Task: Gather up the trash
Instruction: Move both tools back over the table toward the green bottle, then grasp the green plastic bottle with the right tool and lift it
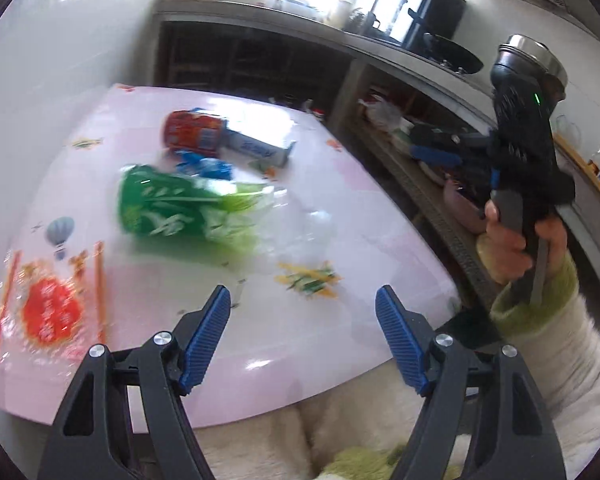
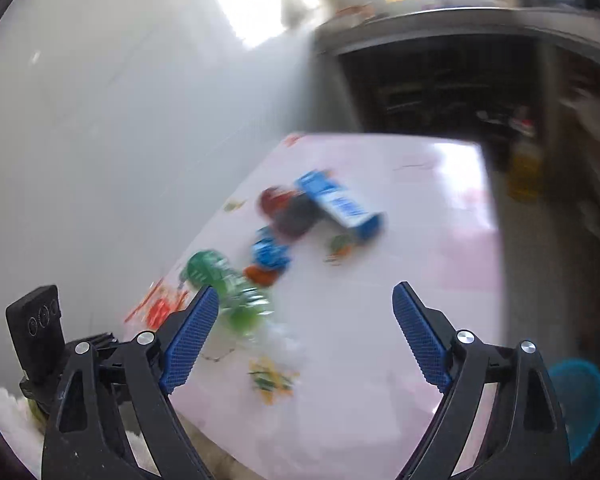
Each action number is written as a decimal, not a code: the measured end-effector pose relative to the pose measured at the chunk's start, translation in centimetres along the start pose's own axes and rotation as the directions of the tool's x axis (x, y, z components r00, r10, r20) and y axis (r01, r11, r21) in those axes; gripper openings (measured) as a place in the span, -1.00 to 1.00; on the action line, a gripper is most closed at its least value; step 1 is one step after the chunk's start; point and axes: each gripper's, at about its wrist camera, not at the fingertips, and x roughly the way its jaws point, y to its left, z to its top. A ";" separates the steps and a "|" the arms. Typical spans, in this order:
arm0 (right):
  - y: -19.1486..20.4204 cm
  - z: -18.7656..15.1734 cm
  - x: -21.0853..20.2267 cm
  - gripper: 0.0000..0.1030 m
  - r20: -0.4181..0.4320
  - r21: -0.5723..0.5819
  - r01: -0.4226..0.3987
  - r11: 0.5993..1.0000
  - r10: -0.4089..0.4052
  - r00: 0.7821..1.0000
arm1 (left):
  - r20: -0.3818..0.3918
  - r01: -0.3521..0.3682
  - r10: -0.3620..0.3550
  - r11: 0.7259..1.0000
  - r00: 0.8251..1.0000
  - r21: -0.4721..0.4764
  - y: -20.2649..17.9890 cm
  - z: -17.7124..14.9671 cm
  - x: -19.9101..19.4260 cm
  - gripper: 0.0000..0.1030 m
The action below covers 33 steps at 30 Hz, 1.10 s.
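Both grippers had black frames, ribbed blue pads and silver screws. The person's fuzzy white sleeve ended in a green cuff.

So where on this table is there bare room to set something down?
The table is bare along its right side, past the blue-white carton, and by the near edge. The left half is crowded: red can, blue wrapper, green bag, red packet.

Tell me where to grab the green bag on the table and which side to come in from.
Take the green bag by its crumpled, translucent open end, which points toward the table's middle. That end looks loose and thin enough to pinch; the printed body looks puffed and wider. Probably come from above with the left gripper, open and empty, its fingers across the bag's length.
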 end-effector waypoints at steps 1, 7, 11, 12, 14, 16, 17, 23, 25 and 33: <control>1.4 0.5 1.6 0.67 -0.044 -0.048 -0.015 0.999 0.013 0.999 | -0.002 -0.009 0.009 1.000 1.000 -0.004 0.5 -0.5 -0.2 0.41; 7.7 0.3 10.2 0.73 -0.288 -0.388 -0.032 0.921 -0.089 0.953 | 0.055 -0.061 0.064 0.997 0.996 -0.041 3.8 -2.8 -2.8 0.41; 7.6 -0.6 13.1 0.73 -0.377 -0.475 -0.023 0.880 -0.180 0.908 | 0.079 -0.082 0.088 0.993 0.993 -0.081 5.8 -3.8 -3.9 0.41; 7.7 -0.6 13.7 0.73 -0.396 -0.485 -0.027 0.874 -0.192 0.898 | 0.083 -0.084 0.092 0.992 0.992 -0.095 6.0 -3.9 -3.8 0.41; 7.5 -0.6 15.0 0.73 -0.430 -0.498 -0.029 0.867 -0.218 0.876 | 0.086 -0.080 0.091 0.989 0.992 -0.126 7.1 -4.1 -4.1 0.41; 7.5 -0.8 15.6 0.67 -0.454 -0.497 -0.039 0.867 -0.222 0.863 | 0.091 -0.073 0.087 0.987 0.992 -0.146 7.6 -4.1 -4.0 0.41; 7.6 -1.0 15.7 0.54 -0.461 -0.501 -0.041 0.864 -0.226 0.858 | 0.093 -0.069 0.083 0.986 0.992 -0.151 7.8 -4.0 -4.0 0.41; 8.6 -2.5 15.0 0.34 -0.460 -0.513 -0.047 0.857 -0.228 0.858 | 0.094 -0.048 0.063 0.987 0.994 -0.155 8.0 -3.6 -3.4 0.41; 9.1 -3.9 14.3 0.34 -0.449 -0.522 -0.045 0.852 -0.230 0.863 | 0.097 -0.043 0.058 0.986 0.994 -0.158 8.1 -3.5 -3.4 0.41; 7.5 -8.9 8.6 0.34 -0.429 -0.433 0.063 0.899 -0.267 0.863 | 0.122 -0.020 0.040 0.987 0.992 -0.161 7.9 -2.6 -3.0 0.41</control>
